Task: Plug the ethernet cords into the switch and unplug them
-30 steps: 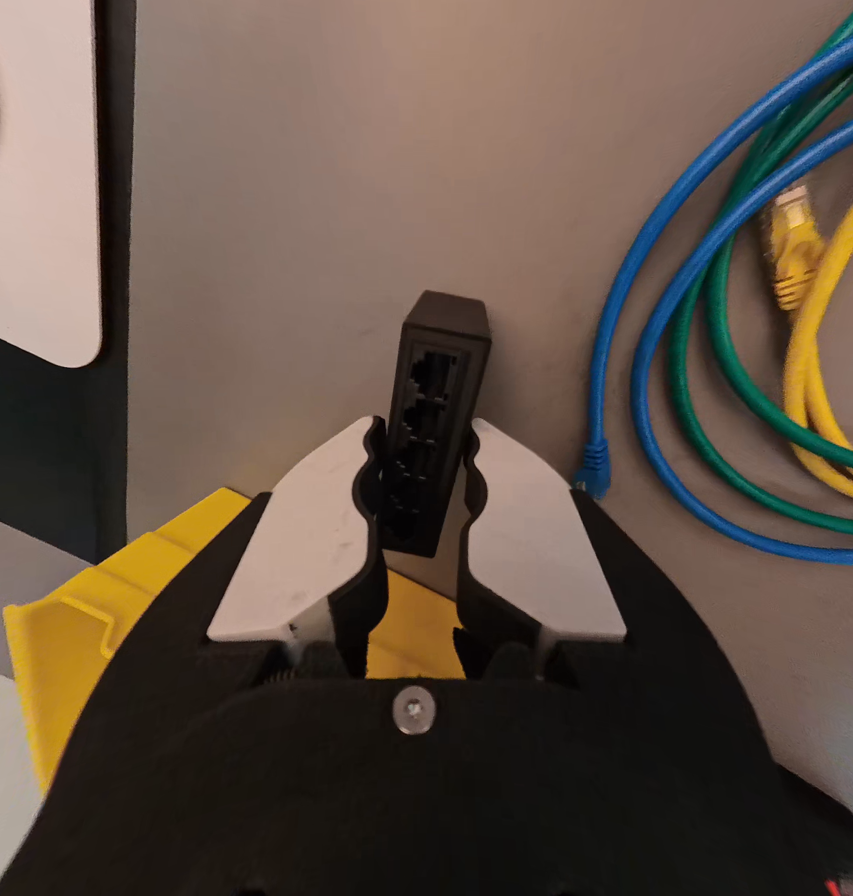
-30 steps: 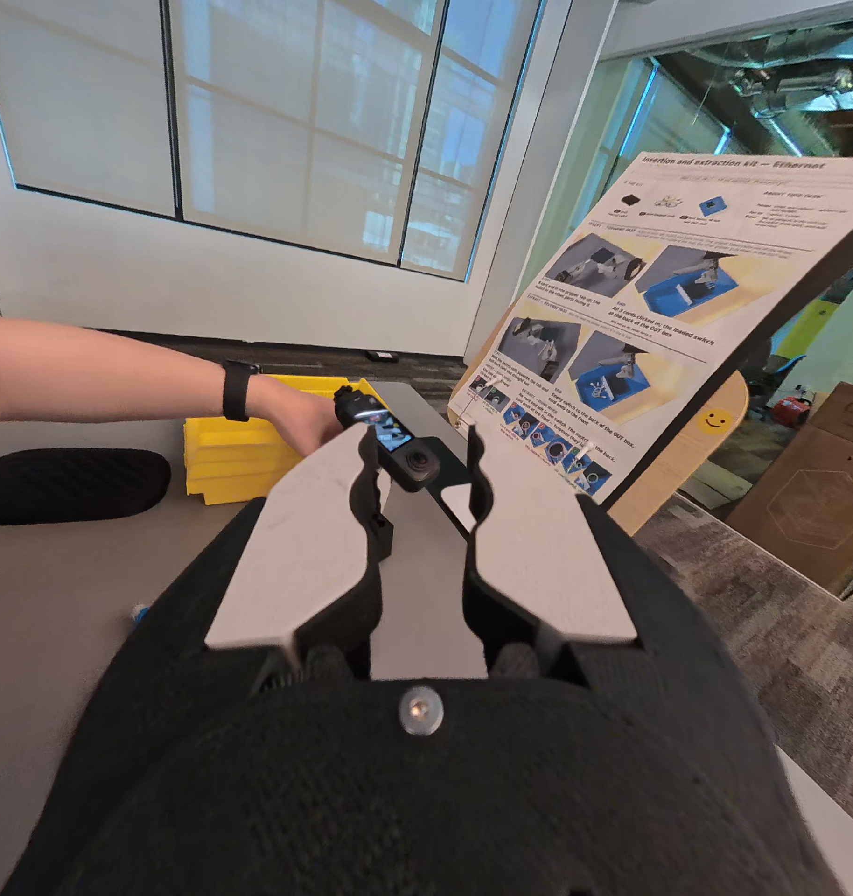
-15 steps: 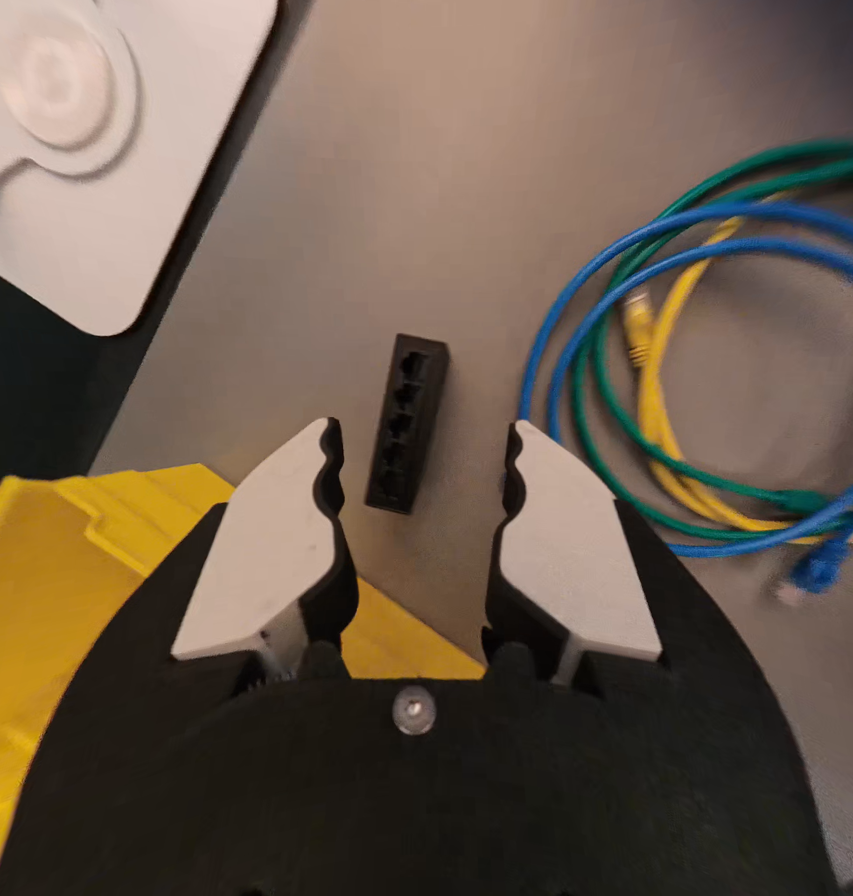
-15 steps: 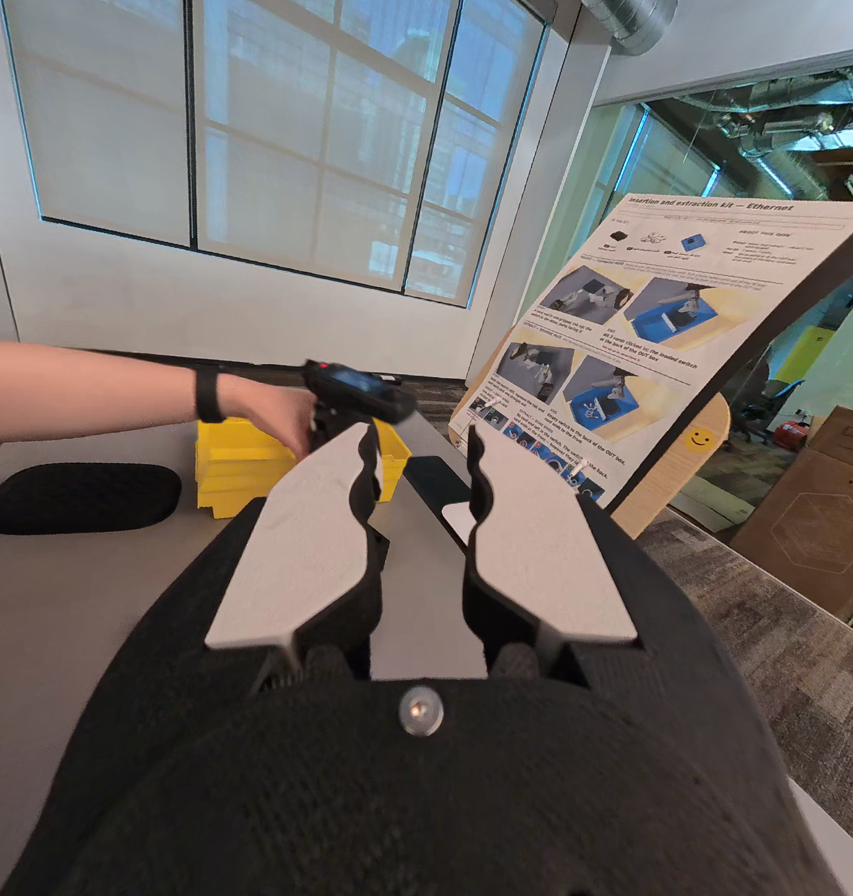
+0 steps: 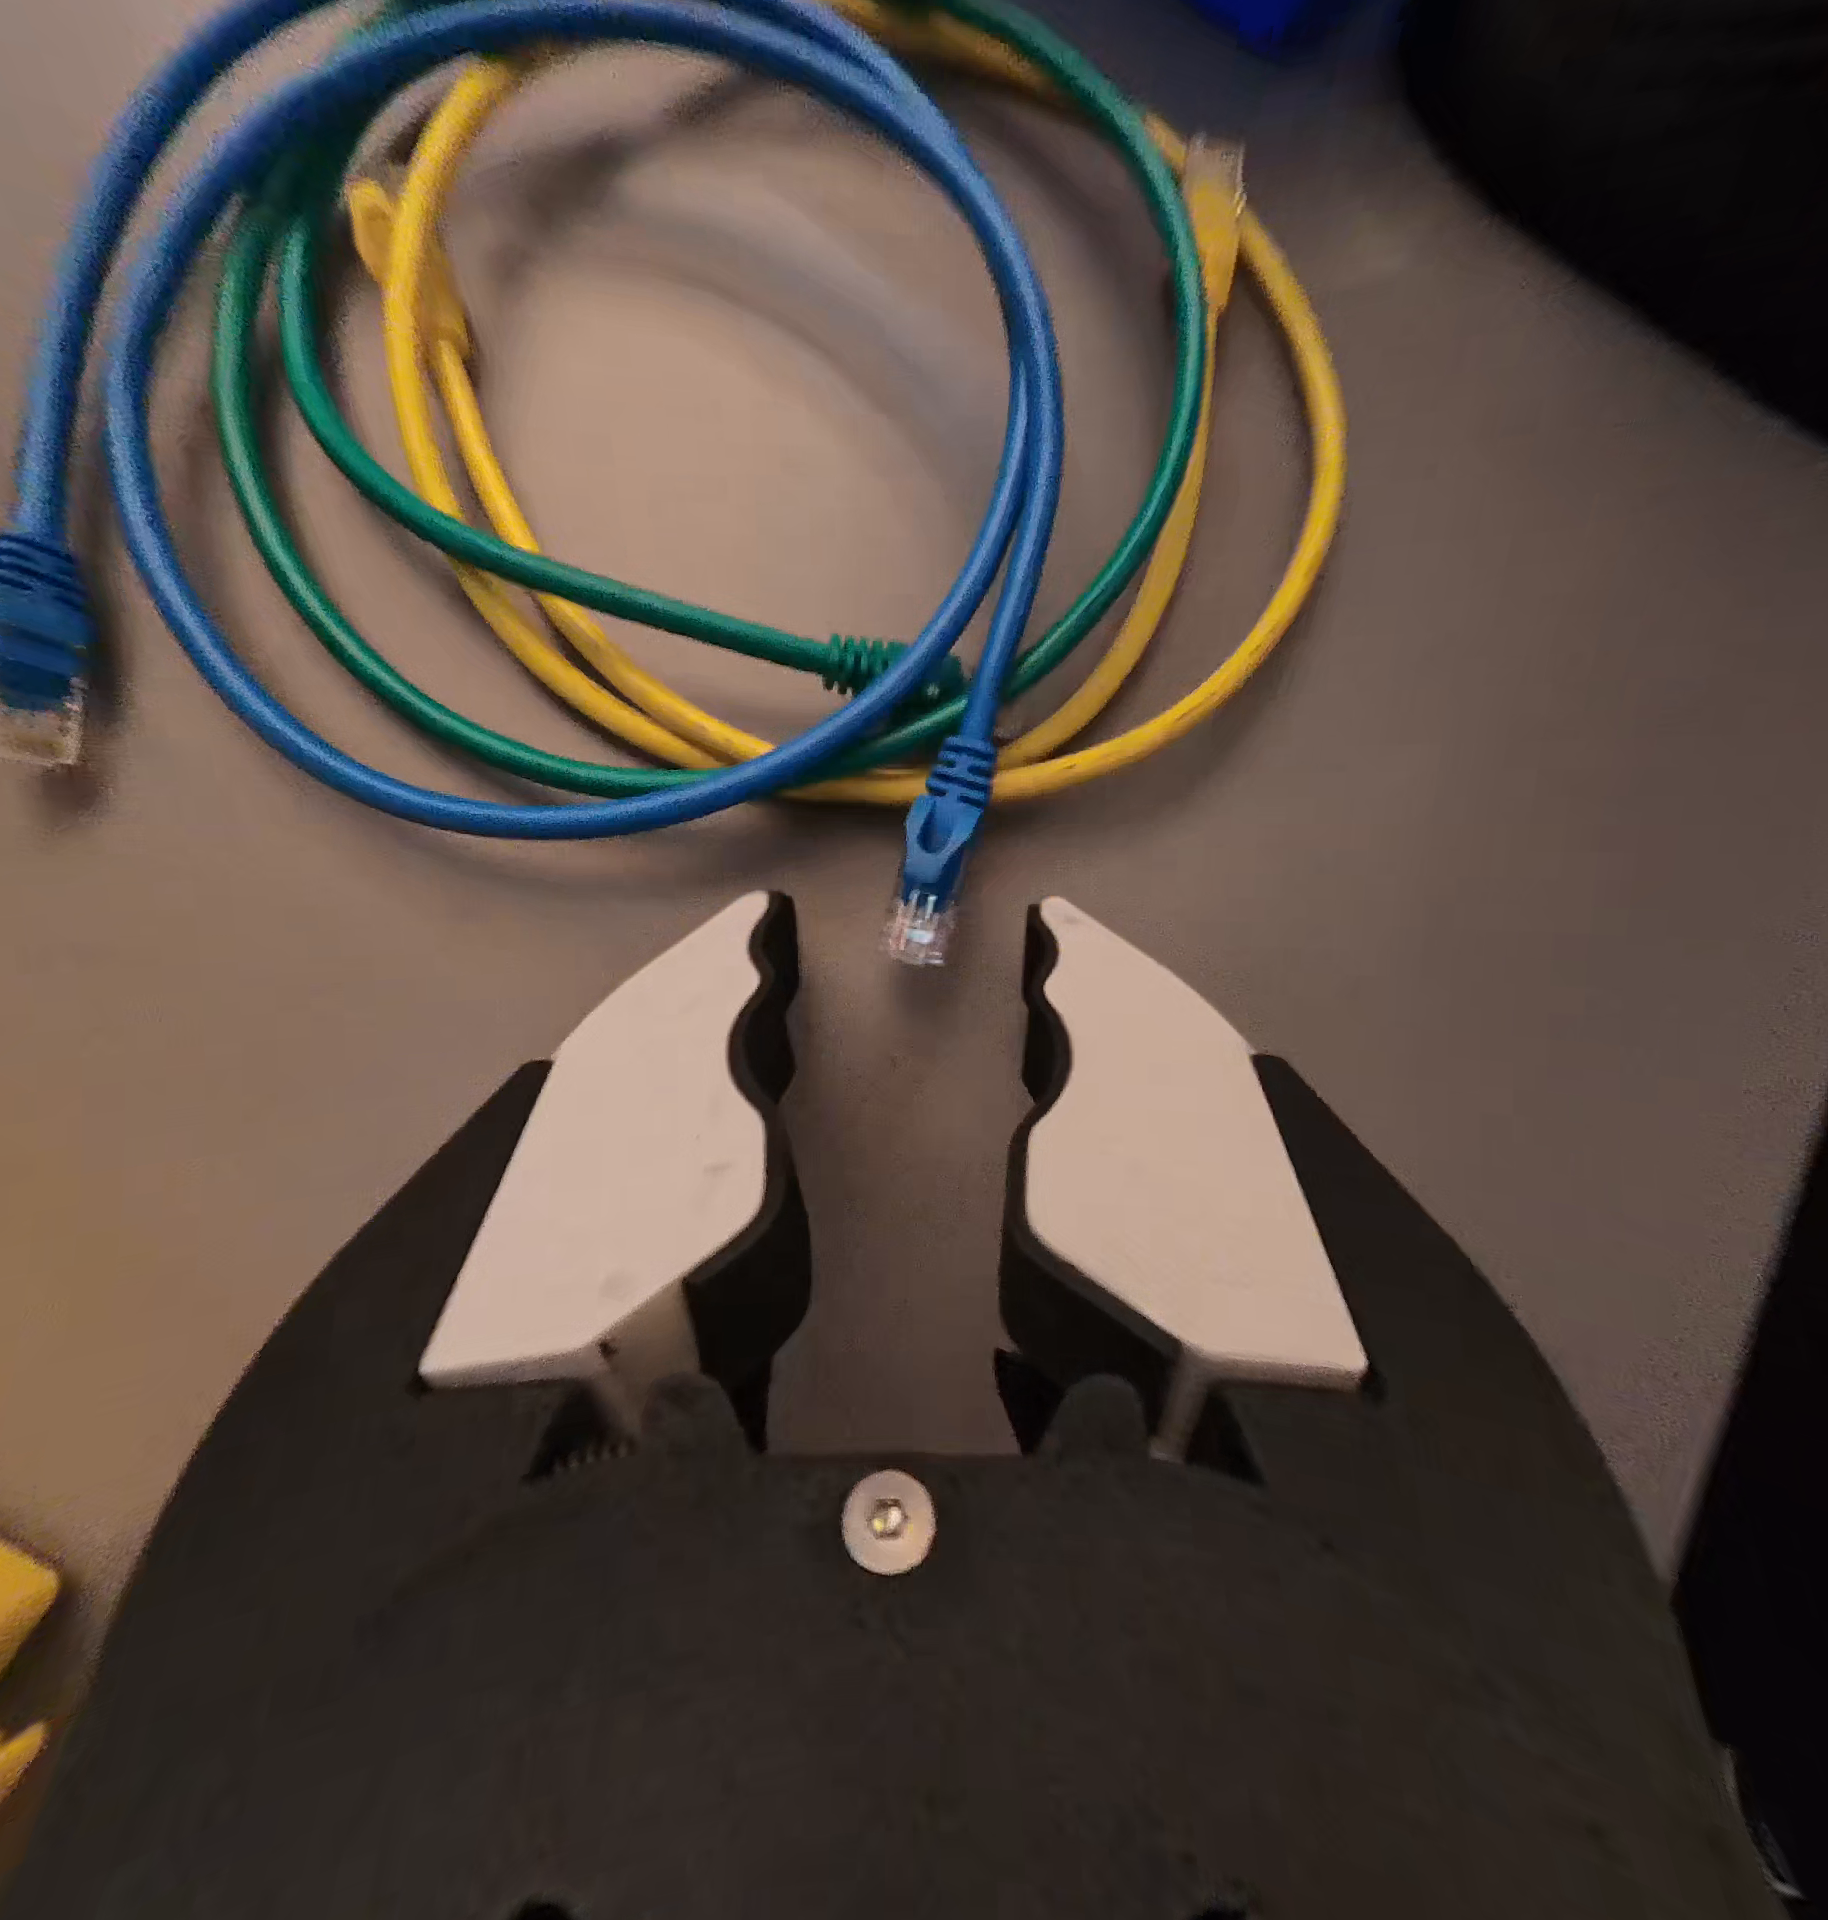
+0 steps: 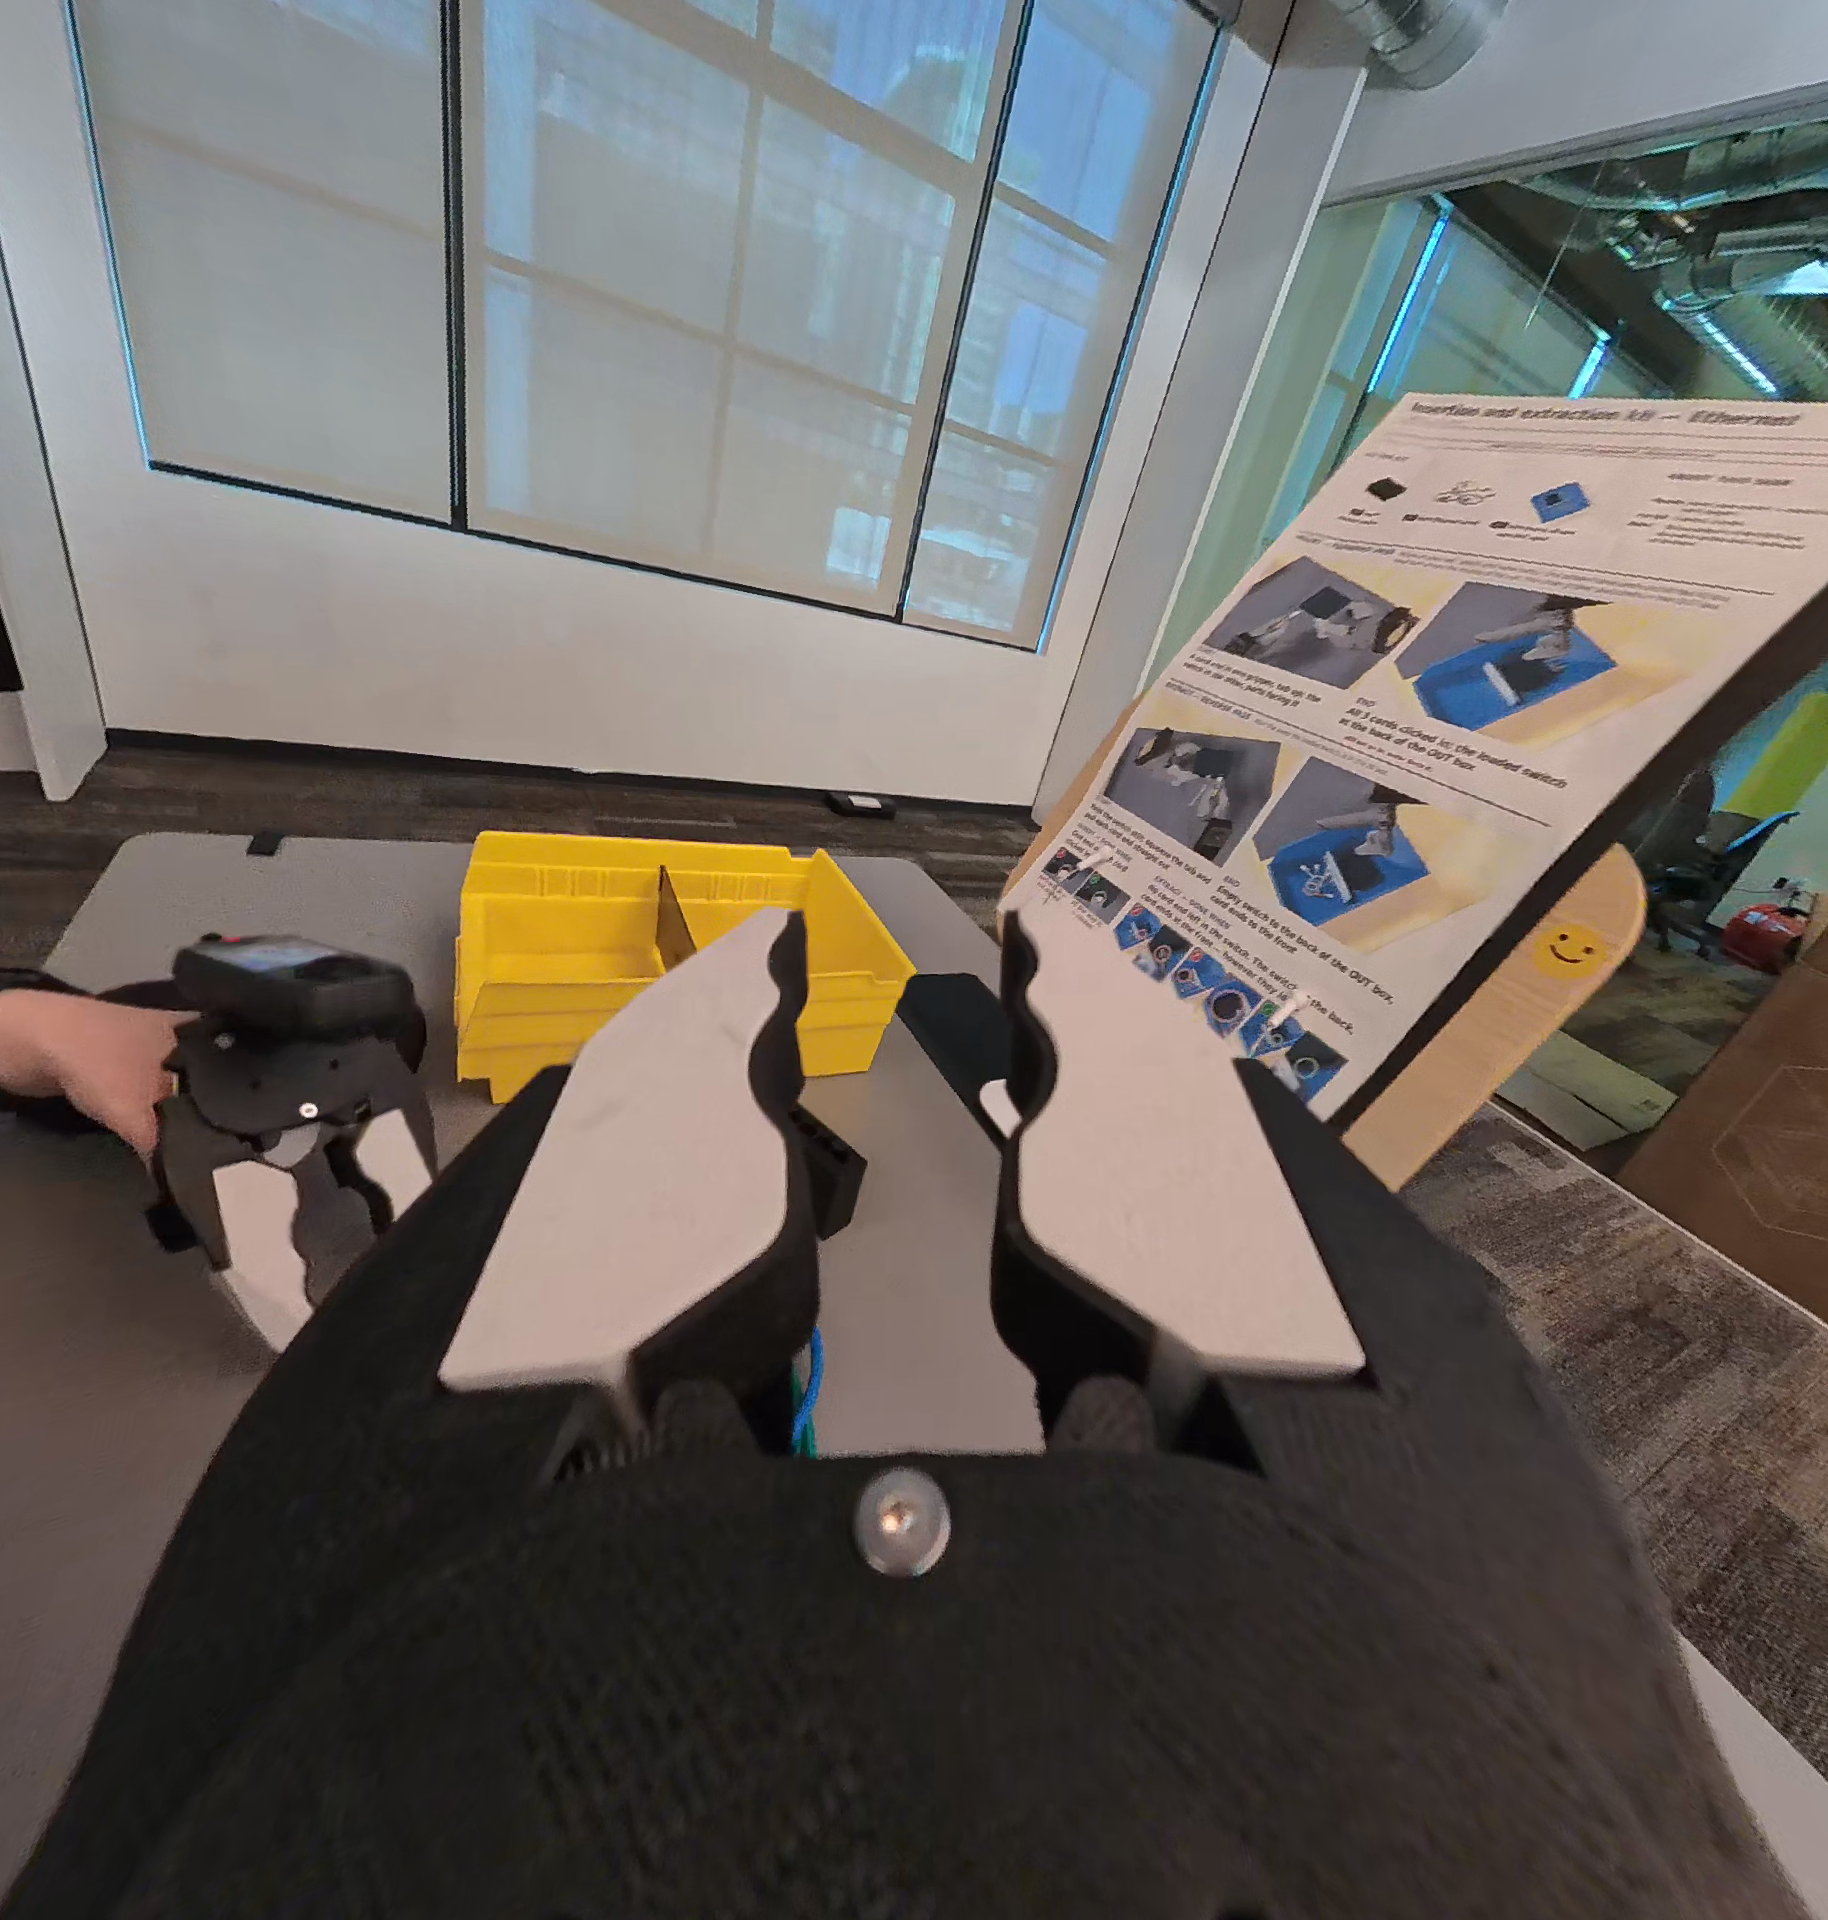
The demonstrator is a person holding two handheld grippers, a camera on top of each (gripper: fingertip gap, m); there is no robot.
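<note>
Blue, with a clear tip, the nearer cord plug (image 5: 931, 873) lies just ahead of the left gripper (image 5: 910, 935), almost centred on the gap between its fingertips and a shade toward the right finger. Its long axis runs nearly along the claw's own line, clear end pointing back at the claw, boot and blue cord (image 5: 577, 821) trailing away into the coil with the green cord (image 5: 619, 603) and yellow cord (image 5: 1294, 582). Both left fingers stand apart, holding nothing. A short straight advance looks enough to straddle the plug.

Farther off, the right gripper (image 6: 894, 935) is likewise spread and empty, aimed over the table; the black switch (image 6: 832, 1169) lies partly hidden behind its left finger, short of the yellow bin (image 6: 577, 935).
</note>
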